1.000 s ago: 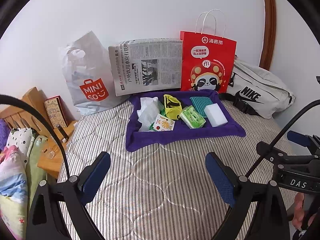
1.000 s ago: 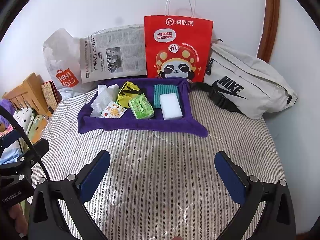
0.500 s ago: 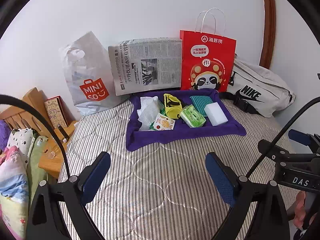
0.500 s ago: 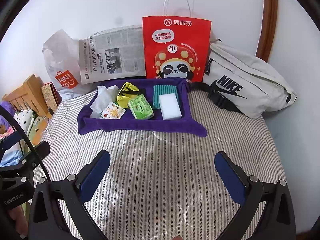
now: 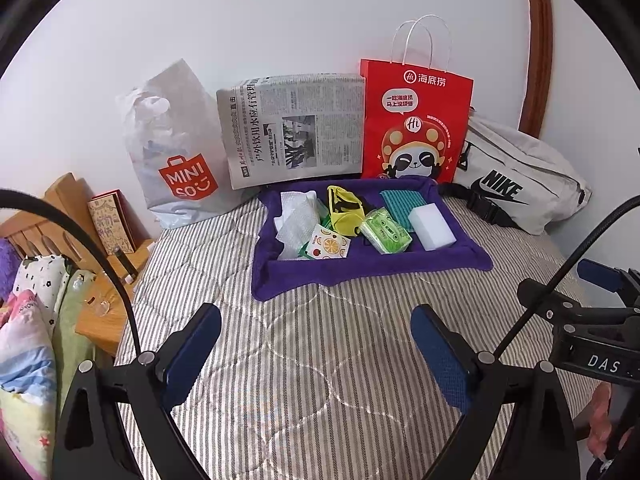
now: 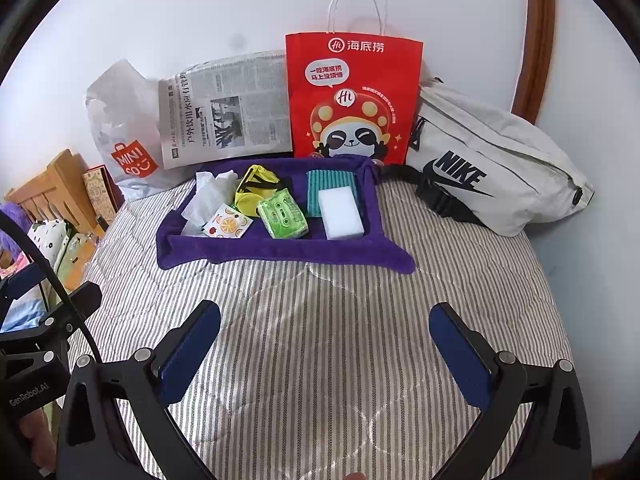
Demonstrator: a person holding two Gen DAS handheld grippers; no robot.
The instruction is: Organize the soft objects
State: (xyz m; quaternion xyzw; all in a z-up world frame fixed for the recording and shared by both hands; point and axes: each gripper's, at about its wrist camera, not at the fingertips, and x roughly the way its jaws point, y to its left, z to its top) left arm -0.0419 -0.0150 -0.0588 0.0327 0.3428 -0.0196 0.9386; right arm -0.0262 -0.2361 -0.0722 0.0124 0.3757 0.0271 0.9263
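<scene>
Fingers [image 5: 192, 350] of the left gripper [image 5: 316, 354] and right gripper [image 6: 324, 354] spread wide, empty, above the striped quilted bed [image 6: 320, 320]. Soft items, including a white sponge block [image 6: 341, 213], lie on the purple towel [image 6: 280, 250] at frame centre.

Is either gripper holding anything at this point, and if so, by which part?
Nothing is held. The left gripper and right gripper are both open above the striped bedcover, short of the purple towel with the soft items.
</scene>
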